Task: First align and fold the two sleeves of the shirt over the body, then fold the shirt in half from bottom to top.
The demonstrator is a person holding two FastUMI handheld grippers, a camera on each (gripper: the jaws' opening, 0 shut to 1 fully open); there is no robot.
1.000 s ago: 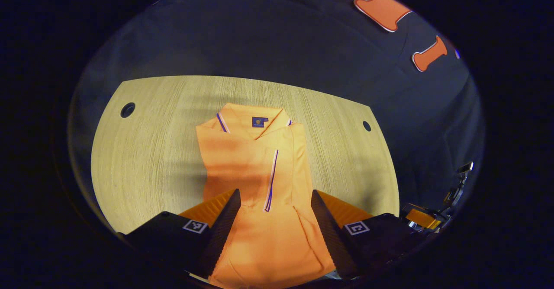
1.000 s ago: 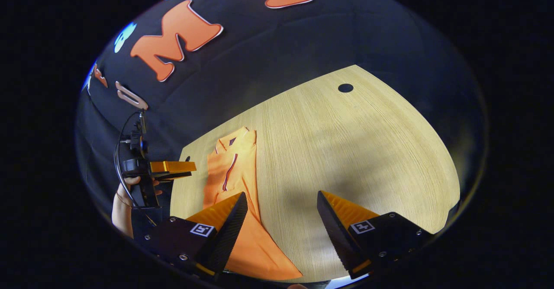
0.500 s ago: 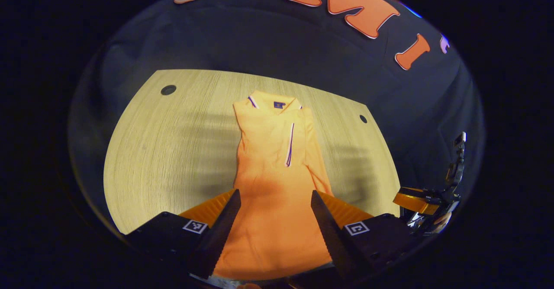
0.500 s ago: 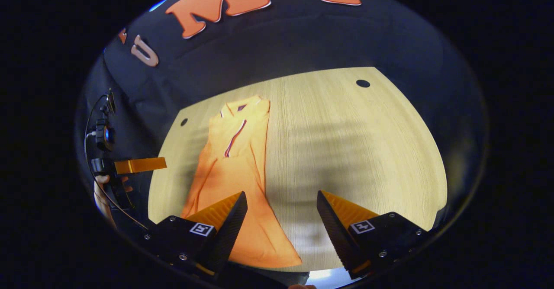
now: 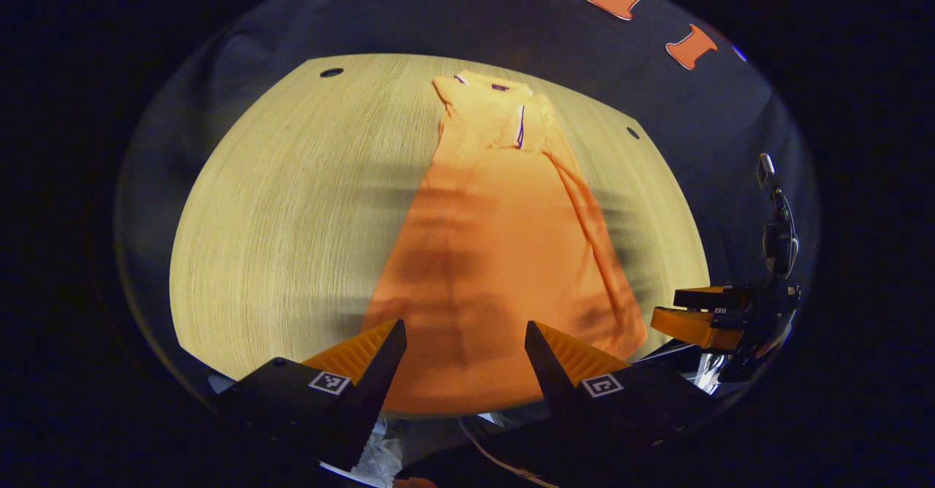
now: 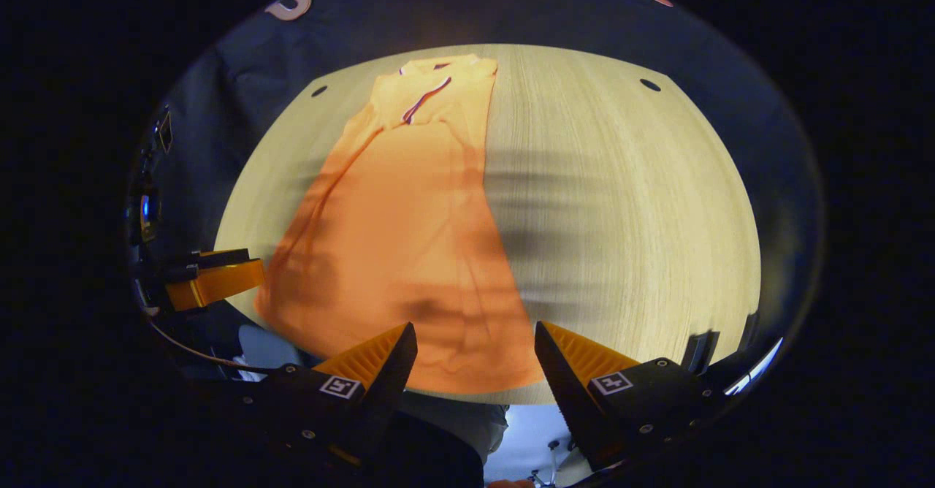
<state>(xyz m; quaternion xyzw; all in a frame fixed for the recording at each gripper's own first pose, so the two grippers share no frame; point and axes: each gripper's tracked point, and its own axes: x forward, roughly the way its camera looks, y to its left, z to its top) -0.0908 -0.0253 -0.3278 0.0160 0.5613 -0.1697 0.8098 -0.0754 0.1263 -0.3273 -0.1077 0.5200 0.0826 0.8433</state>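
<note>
Shirt hem partly hidden behind hand-held gripper fingers.

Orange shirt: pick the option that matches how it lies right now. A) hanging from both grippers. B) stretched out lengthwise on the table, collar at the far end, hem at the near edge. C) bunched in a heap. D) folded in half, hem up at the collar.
B: the orange shirt lies flat along the wooden table, collar far, hem nearest the open left gripper and right gripper.

Dim booth, warm light on the table, banded shadows, motion blur, fisheye-bent edges.
</note>
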